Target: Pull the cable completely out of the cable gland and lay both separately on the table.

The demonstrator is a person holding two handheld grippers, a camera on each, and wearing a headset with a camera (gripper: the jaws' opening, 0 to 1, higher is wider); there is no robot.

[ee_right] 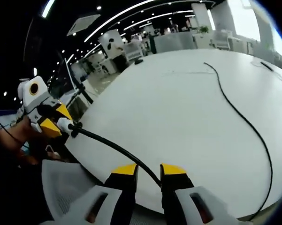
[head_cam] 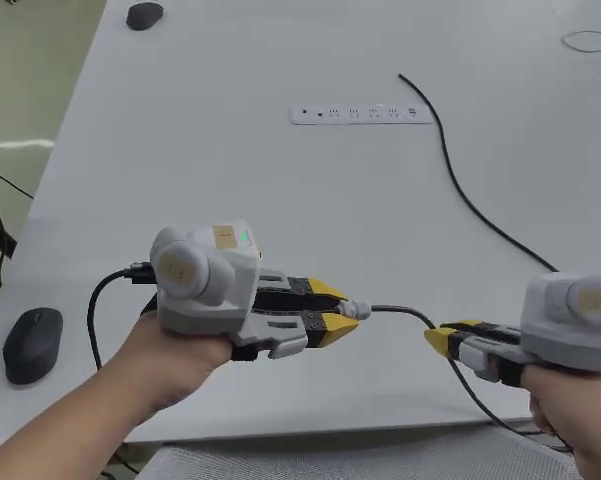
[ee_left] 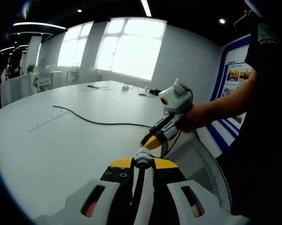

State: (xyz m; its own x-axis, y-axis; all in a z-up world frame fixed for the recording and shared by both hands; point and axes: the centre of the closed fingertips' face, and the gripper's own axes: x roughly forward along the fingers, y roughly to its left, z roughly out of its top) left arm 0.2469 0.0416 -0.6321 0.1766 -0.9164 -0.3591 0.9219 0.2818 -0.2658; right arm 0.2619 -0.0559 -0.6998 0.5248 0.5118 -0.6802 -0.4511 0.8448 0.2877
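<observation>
extraction underway, not finished: thin black cable [head_cam: 405, 313] sitting in small pale grey plastic cable gland [head_cam: 358, 310], neither lying on white table [head_cam: 280, 200] yet. clamping gland between narrowed jaws of left gripper [head_cam: 342, 312]; pinching cable near it in right gripper [head_cam: 435, 338], jaws almost closed. holding both in the air over table's near edge.

The head view is bright and even. The white tabletop [head_cam: 280, 200] looks pale and a bit washed out, with only faint, soft shadows. In the left gripper view, strong daylight pours in through big windows [ee_left: 126, 47], which glow white. The cable gland [ee_left: 143, 158], close up, looks a little fuzzy. In the right gripper view, long ceiling lights [ee_right: 117, 16] shine in a dark ceiling. The cable [ee_right: 112, 145] looks sharp. Both gripper views bend at the edges.
</observation>
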